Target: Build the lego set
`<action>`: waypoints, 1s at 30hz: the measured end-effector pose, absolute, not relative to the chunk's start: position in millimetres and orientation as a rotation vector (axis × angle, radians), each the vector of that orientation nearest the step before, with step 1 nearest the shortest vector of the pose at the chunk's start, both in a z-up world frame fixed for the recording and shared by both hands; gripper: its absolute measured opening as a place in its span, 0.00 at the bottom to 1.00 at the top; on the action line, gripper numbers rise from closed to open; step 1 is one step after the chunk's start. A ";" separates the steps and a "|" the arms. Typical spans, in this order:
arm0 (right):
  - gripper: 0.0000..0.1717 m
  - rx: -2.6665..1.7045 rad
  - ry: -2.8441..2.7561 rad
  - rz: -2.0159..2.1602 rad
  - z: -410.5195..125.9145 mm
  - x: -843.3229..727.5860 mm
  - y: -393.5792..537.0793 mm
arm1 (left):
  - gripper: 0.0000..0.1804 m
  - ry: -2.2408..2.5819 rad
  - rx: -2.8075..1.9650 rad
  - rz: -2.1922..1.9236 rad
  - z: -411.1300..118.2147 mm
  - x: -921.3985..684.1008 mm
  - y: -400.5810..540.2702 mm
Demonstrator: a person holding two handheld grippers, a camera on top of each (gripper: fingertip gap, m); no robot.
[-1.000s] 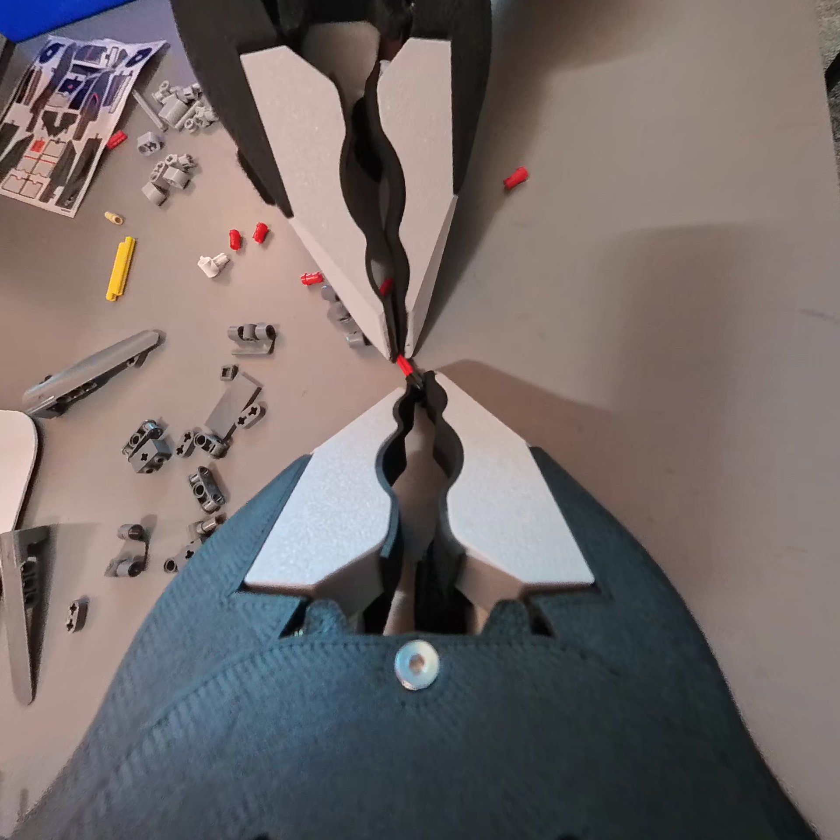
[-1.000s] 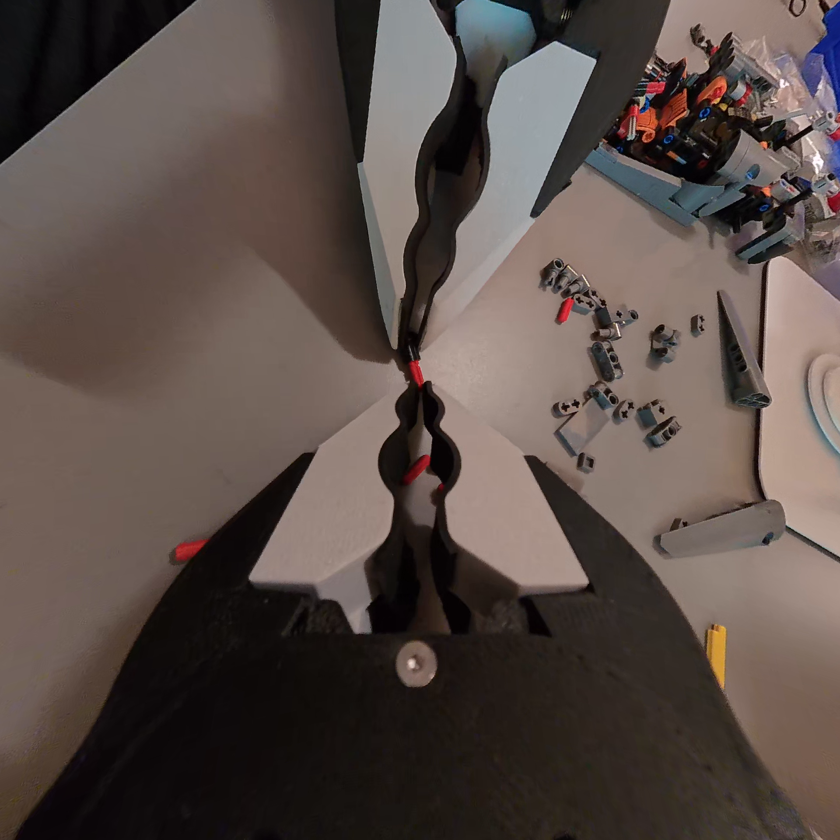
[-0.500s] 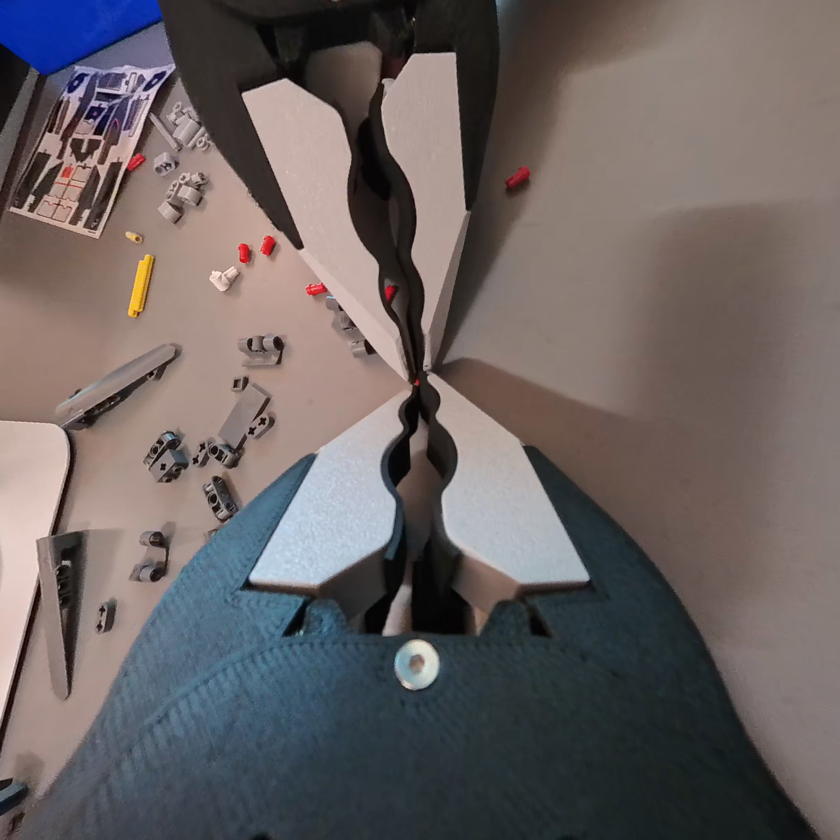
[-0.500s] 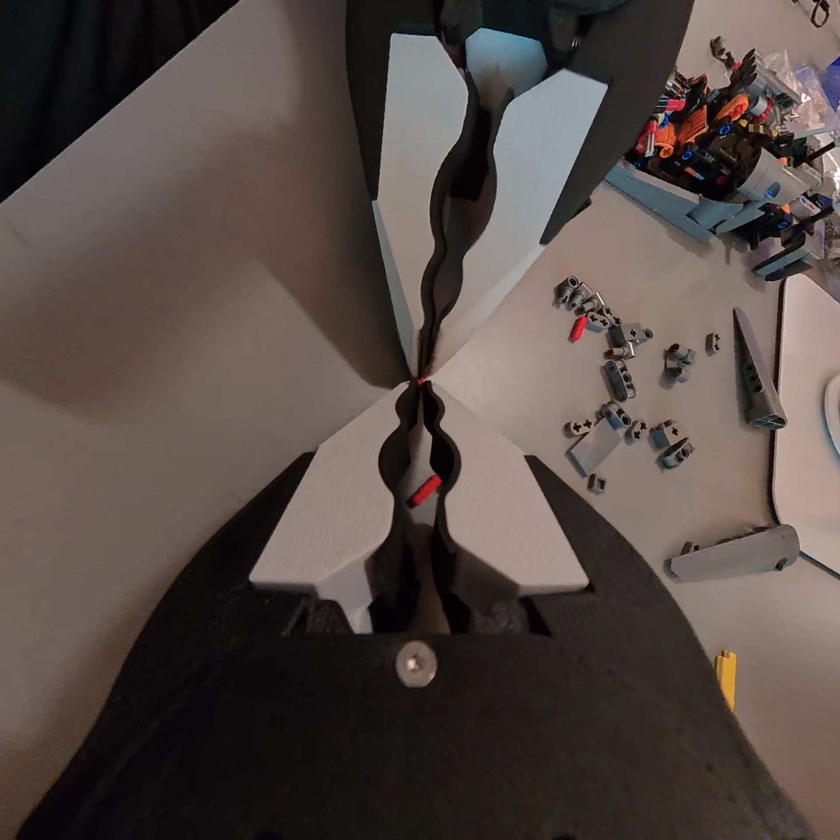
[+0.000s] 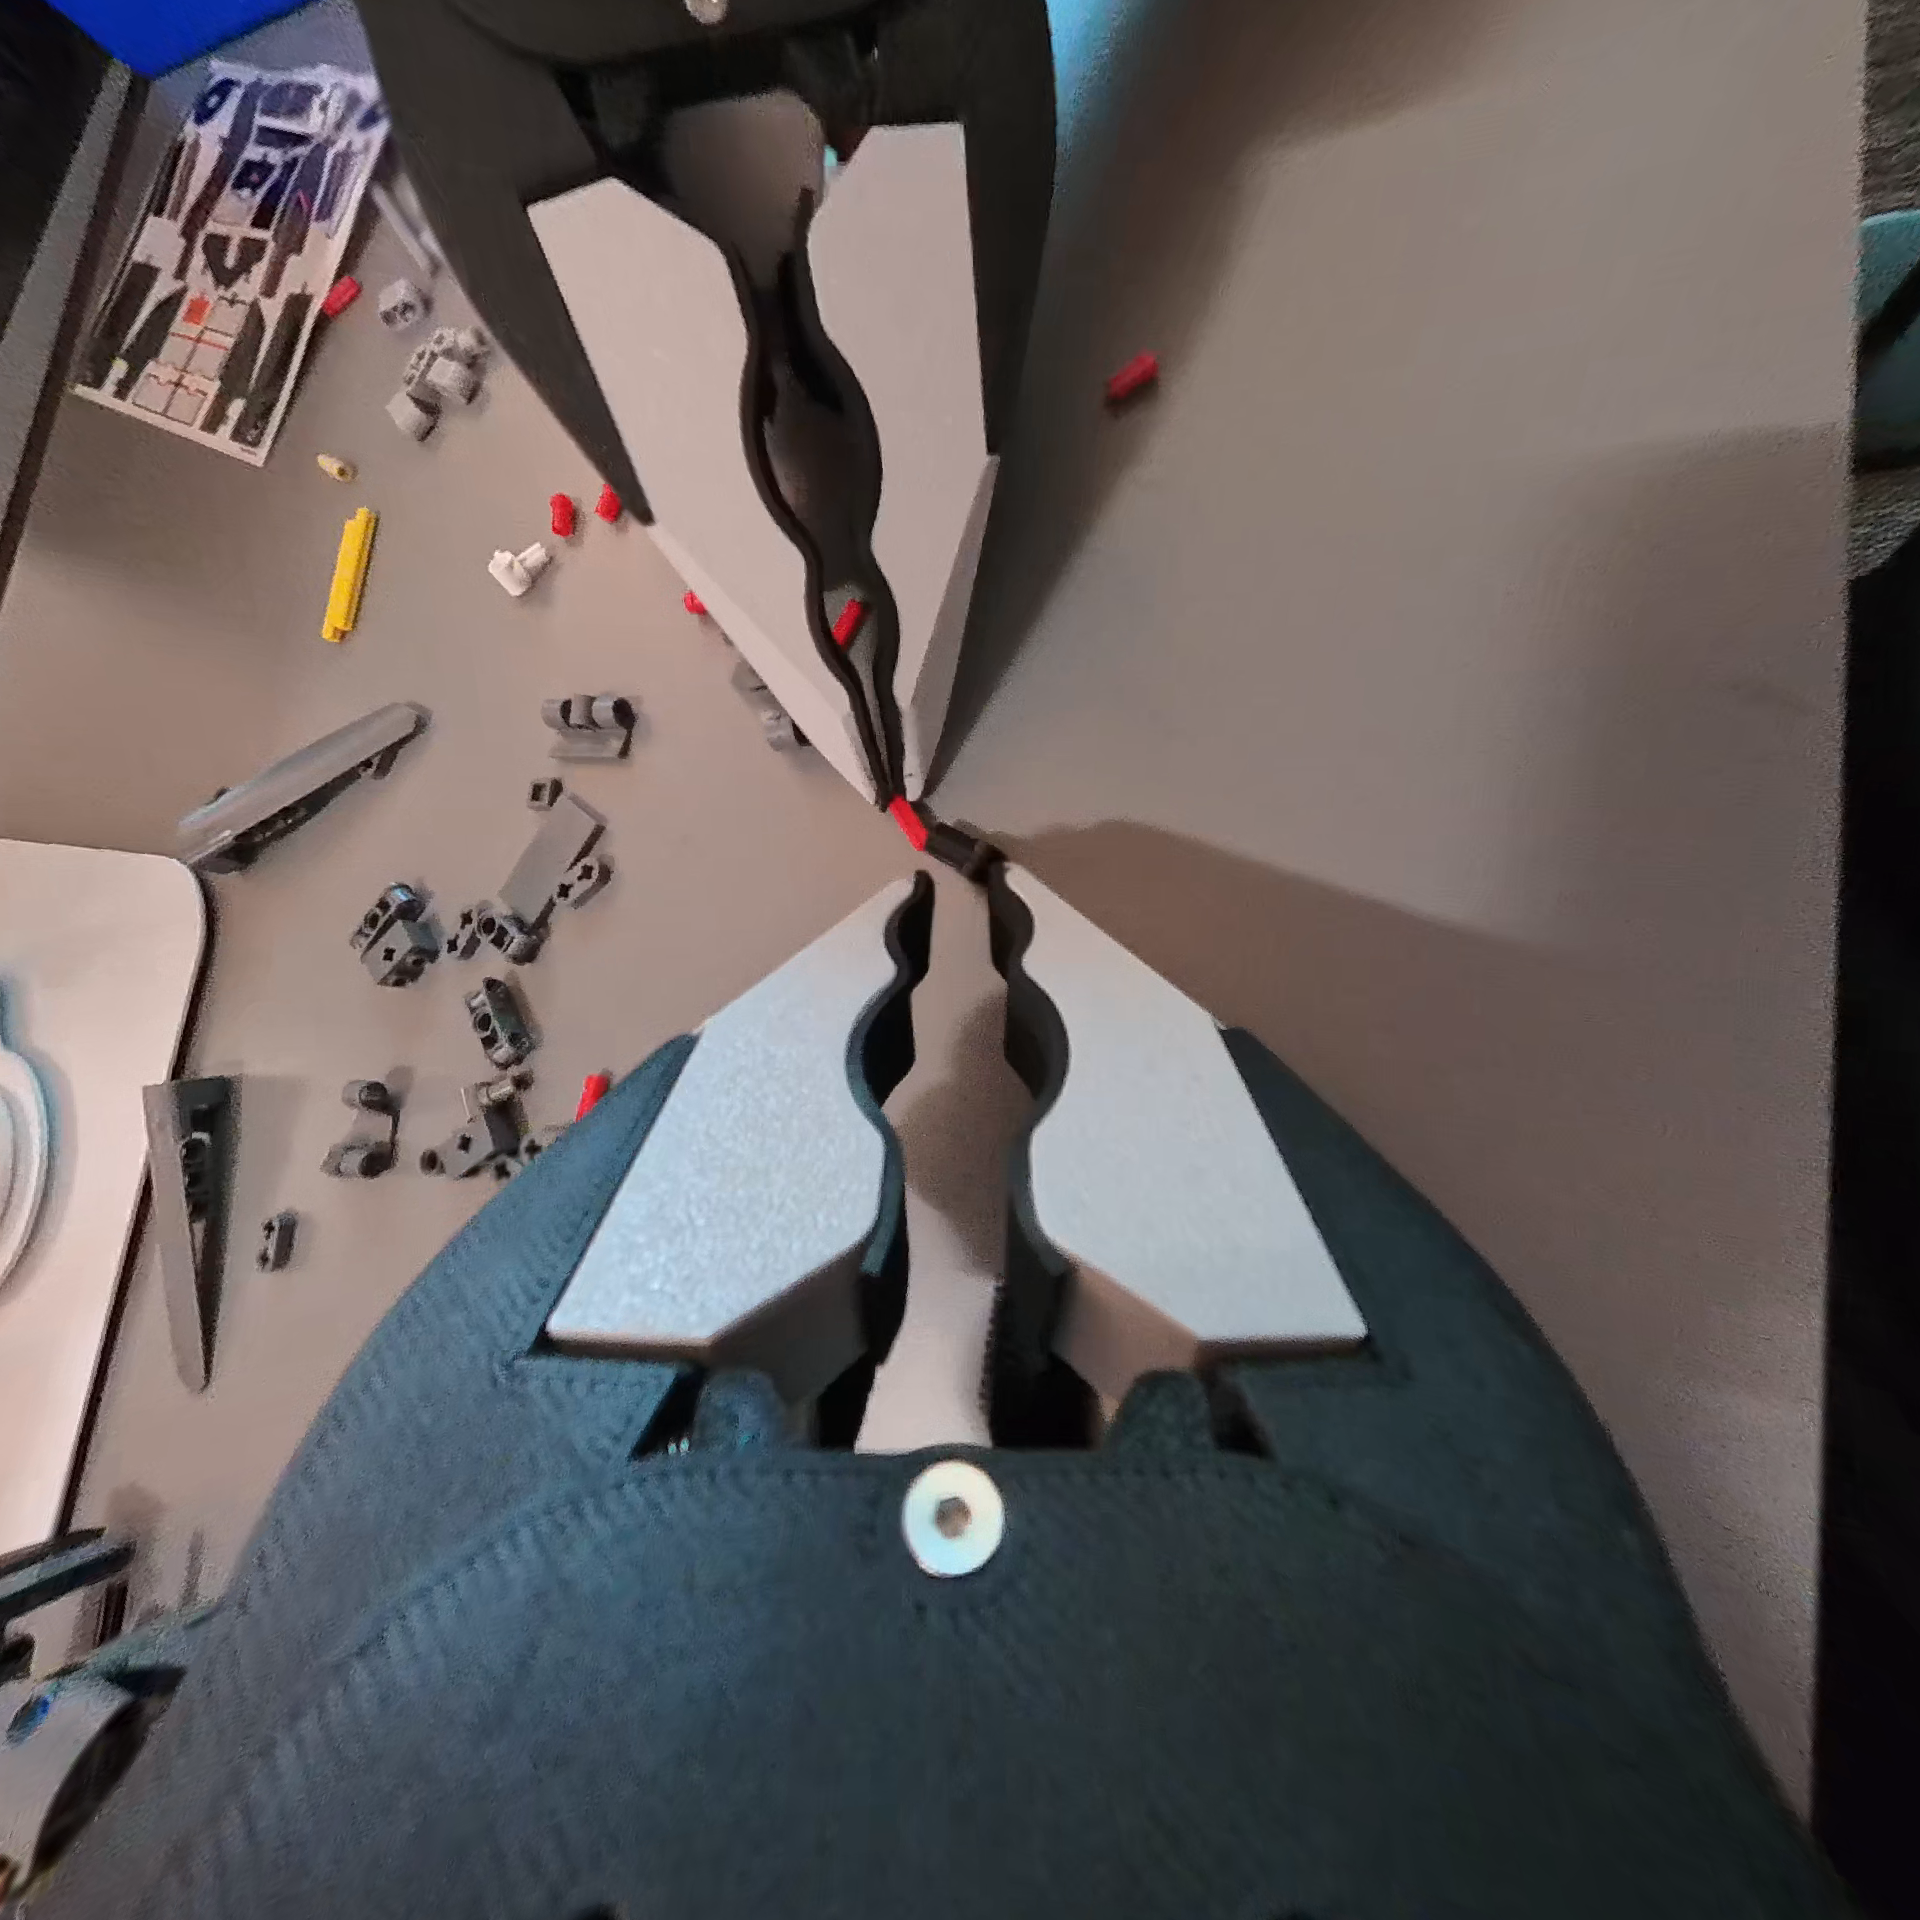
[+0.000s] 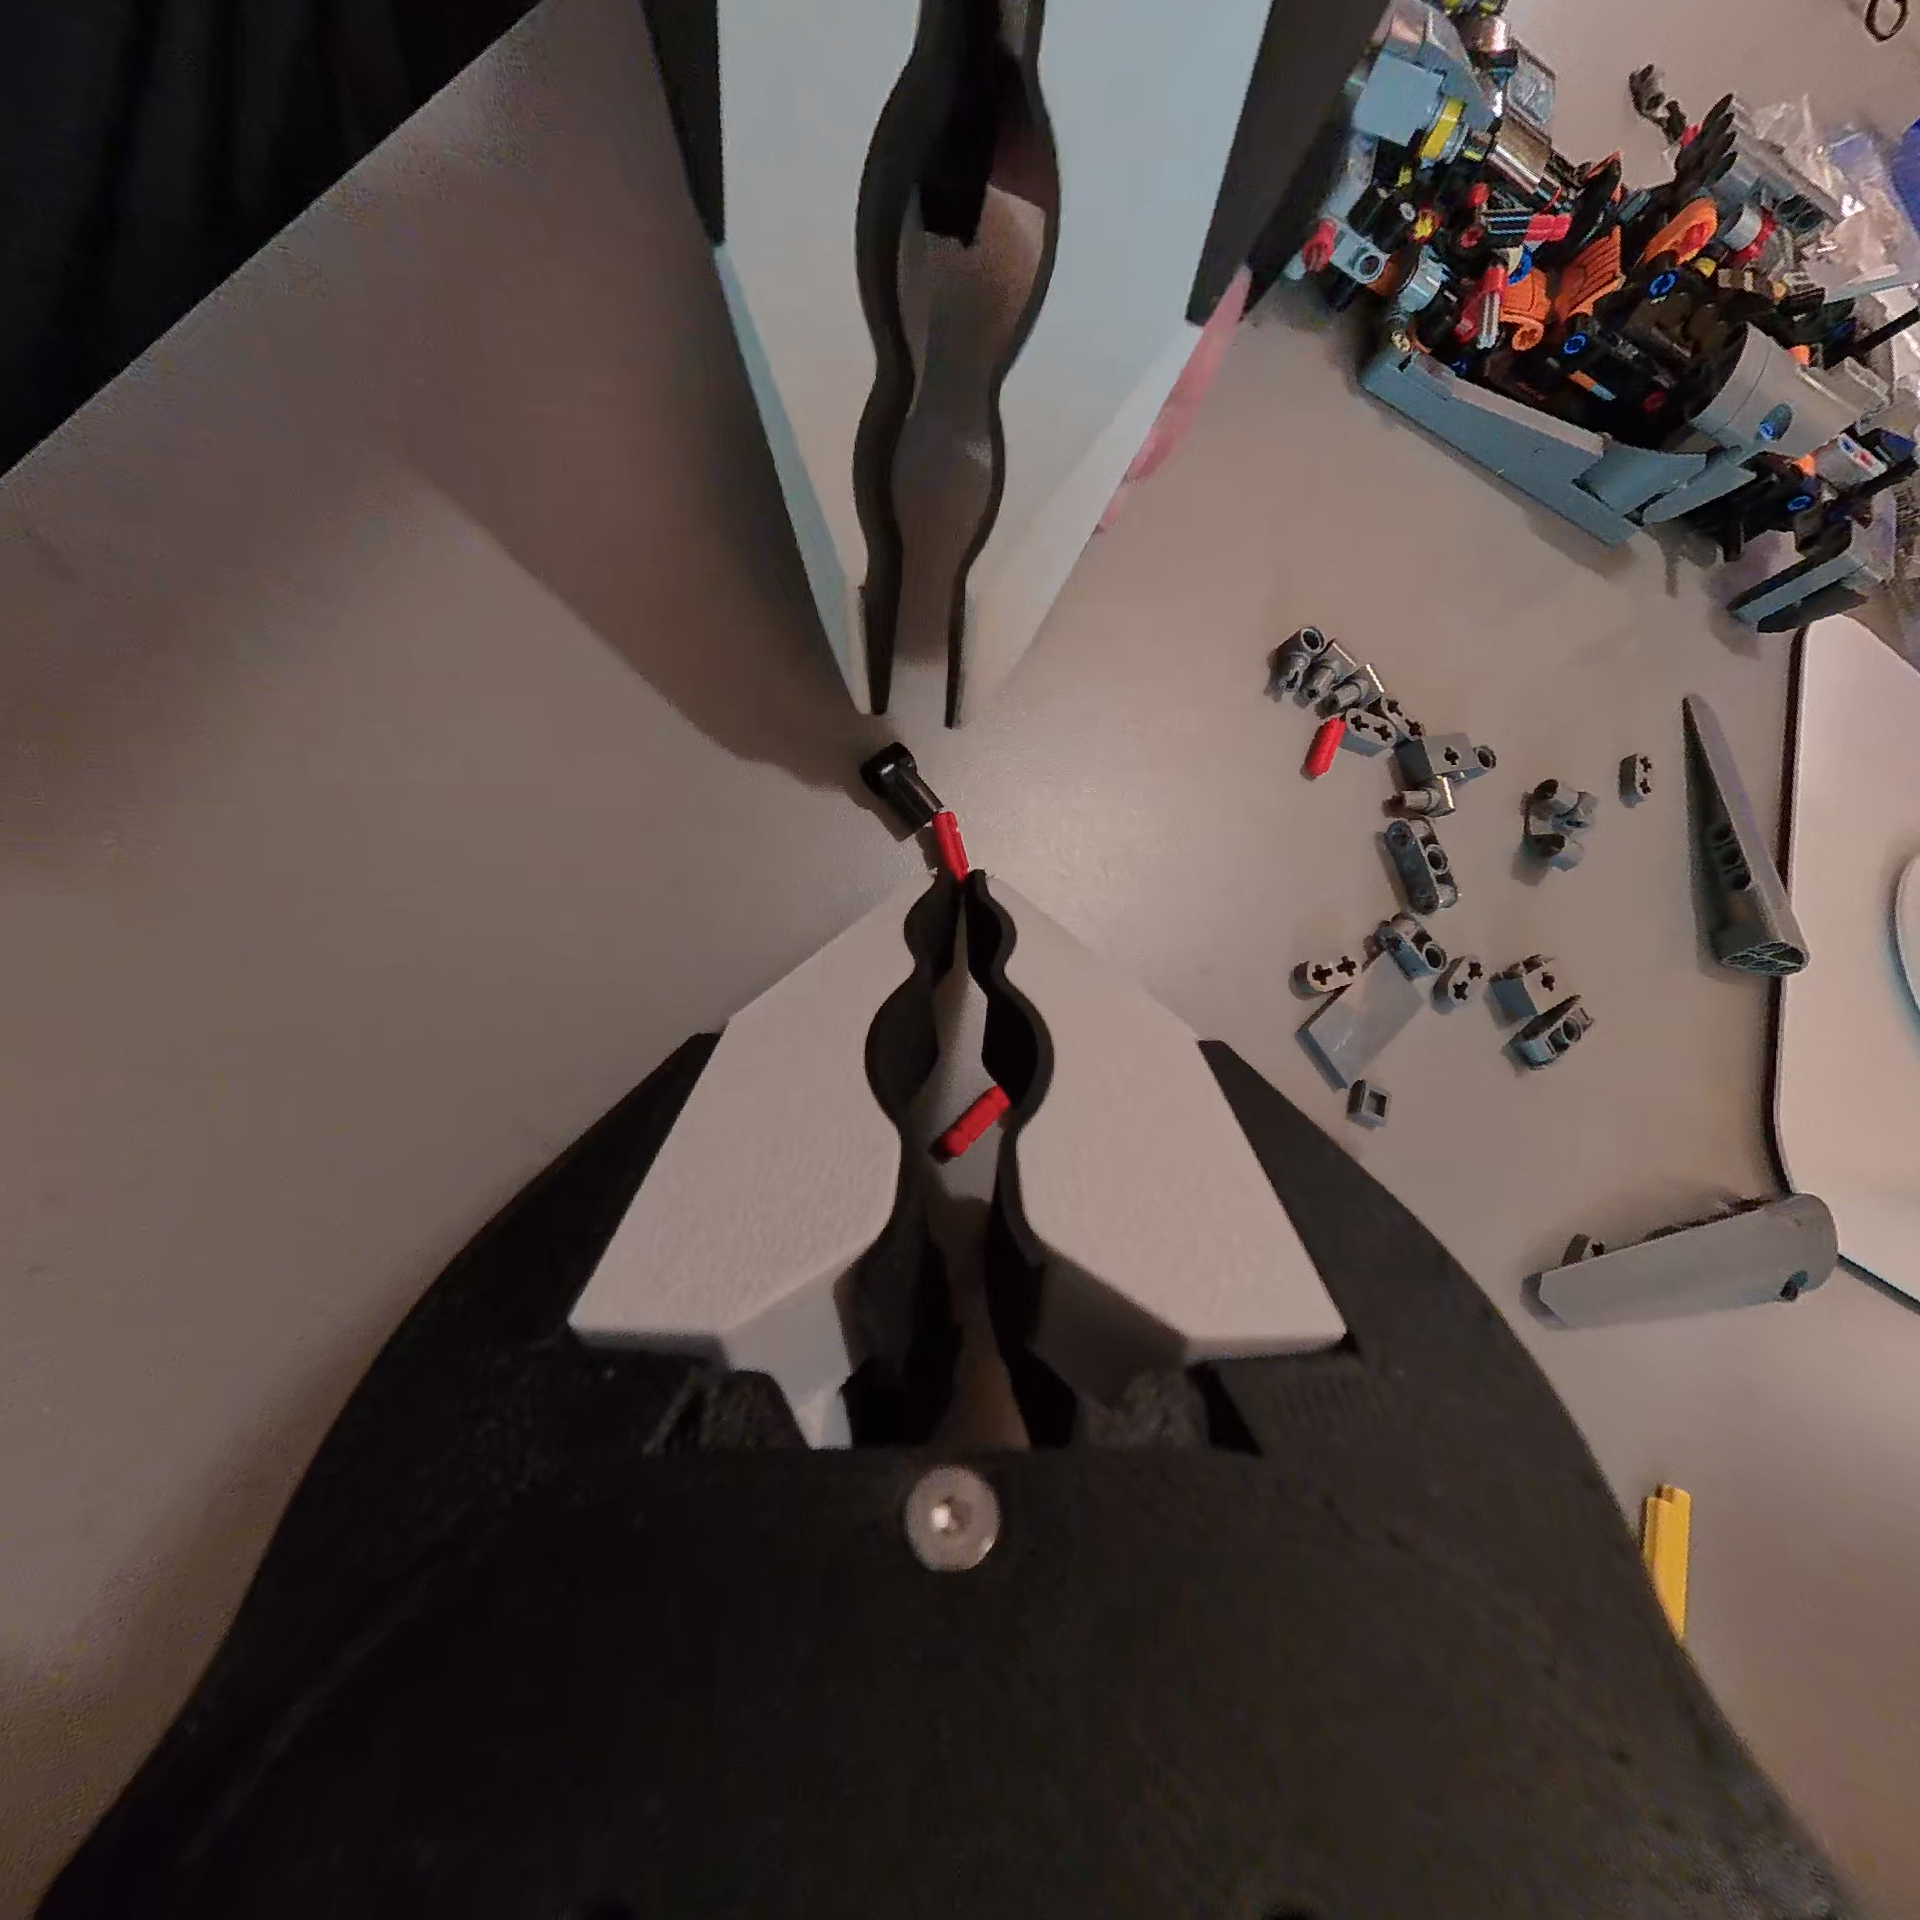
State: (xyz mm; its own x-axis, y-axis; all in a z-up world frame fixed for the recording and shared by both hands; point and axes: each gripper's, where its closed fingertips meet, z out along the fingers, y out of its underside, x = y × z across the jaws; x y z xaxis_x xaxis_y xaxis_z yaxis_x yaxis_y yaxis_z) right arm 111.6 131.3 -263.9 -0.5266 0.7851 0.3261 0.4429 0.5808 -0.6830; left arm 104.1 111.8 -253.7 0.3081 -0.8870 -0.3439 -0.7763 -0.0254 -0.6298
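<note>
My right gripper (image 6: pixel 966 883) is shut on a small red pin (image 6: pixel 948 842). A short black connector (image 6: pixel 899 784) sits on the pin's far end, above the grey table (image 6: pixel 312 831). My left gripper (image 5: pixel 958 881) faces it tip to tip with its jaws apart and nothing between them. In the right wrist view the left gripper's fingertips (image 6: pixel 878 707) stand just clear of the black connector. In the left wrist view the red pin (image 5: pixel 907 819) sticks out of the right gripper (image 5: pixel 896 795), and the black connector (image 5: pixel 961 847) lies close by my right fingertip (image 5: pixel 1000 883).
Loose grey pieces (image 5: pixel 488 935) (image 6: pixel 1423 862), red pins (image 5: pixel 1132 376) (image 6: pixel 971 1122), a yellow axle (image 5: pixel 348 571) and a sticker sheet (image 5: pixel 229 270) lie on the table. A built model (image 6: pixel 1621 291) stands far right. Grey wedge panels (image 6: pixel 1735 842) (image 6: pixel 1683 1273) and a white board (image 5: pixel 94 1039) lie nearby. Only a small space, under 4 cm, lies between the two pairs of fingers.
The two grippers were pressed tip to tip, both shut. My left gripper has opened, let go of the black connector and drawn back a little. The connector stays on the red pin.
</note>
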 end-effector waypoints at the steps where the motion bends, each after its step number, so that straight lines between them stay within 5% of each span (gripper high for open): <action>1: 0.00 -0.974 -2.188 0.711 -263.9 111.6 131.2 | 0.06 1.477 -1.826 -0.159 -255.8 103.7 112.5; 30: 0.00 -0.935 -2.204 0.713 -263.9 112.8 130.8 | 0.04 1.470 -1.866 -0.111 -264.1 108.2 116.6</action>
State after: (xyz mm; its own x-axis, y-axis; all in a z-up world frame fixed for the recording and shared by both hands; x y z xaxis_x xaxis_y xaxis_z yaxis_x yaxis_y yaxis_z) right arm 112.8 130.8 -263.9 -0.5476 0.7658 0.3372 0.4230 0.6011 -0.6780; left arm 108.2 116.6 -264.1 0.3383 -0.8676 -0.3646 -0.8030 -0.0641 -0.5925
